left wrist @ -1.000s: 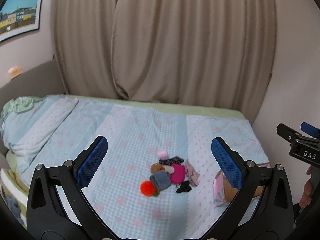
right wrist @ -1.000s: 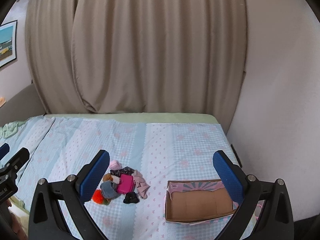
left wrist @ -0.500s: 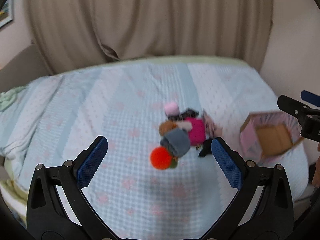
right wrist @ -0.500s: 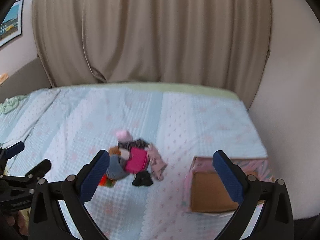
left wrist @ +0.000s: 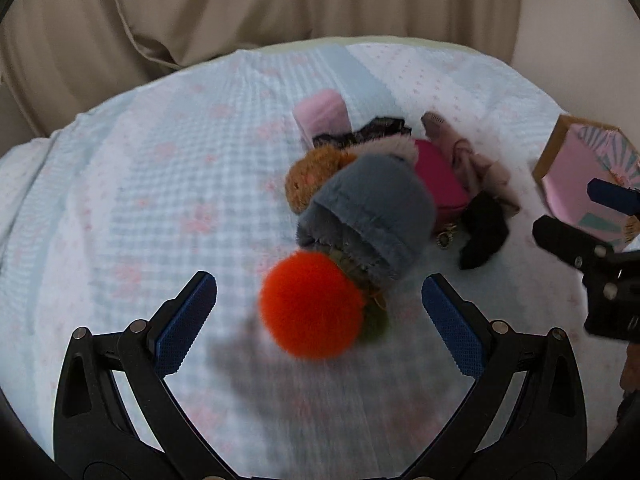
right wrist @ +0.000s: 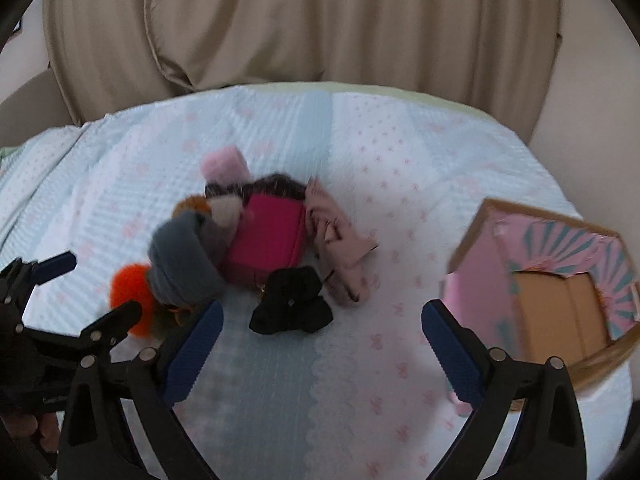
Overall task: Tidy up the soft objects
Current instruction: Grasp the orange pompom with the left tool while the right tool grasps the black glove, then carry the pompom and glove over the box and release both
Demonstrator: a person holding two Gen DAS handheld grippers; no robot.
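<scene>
We hold both tongs wide apart above a bed with a pale blue, pink-flowered cover, and neither holds anything.

Our left tongs hang over the near end of the pile of soft things. Between their blue pads sits an orange pompom, a little nearer the left pad, with an olive scrap tucked against its right side. Just beyond the pompom, and touching it, lies a grey fuzzy hat. To the hat's left is a brown plush; farther ahead a pale pink roll and a dark lacy piece. To the hat's right lie a magenta pouch, a dusty pink cloth and a black piece.

Our right tongs hover right of the left ones. The black piece lies just ahead of their gap, toward the left pad, with the magenta pouch and pink cloth beyond it. The grey hat and pompom lie left of the left pad. Off to the right of the right pad, apart from the pile, a pink cardboard box stands open.
</scene>
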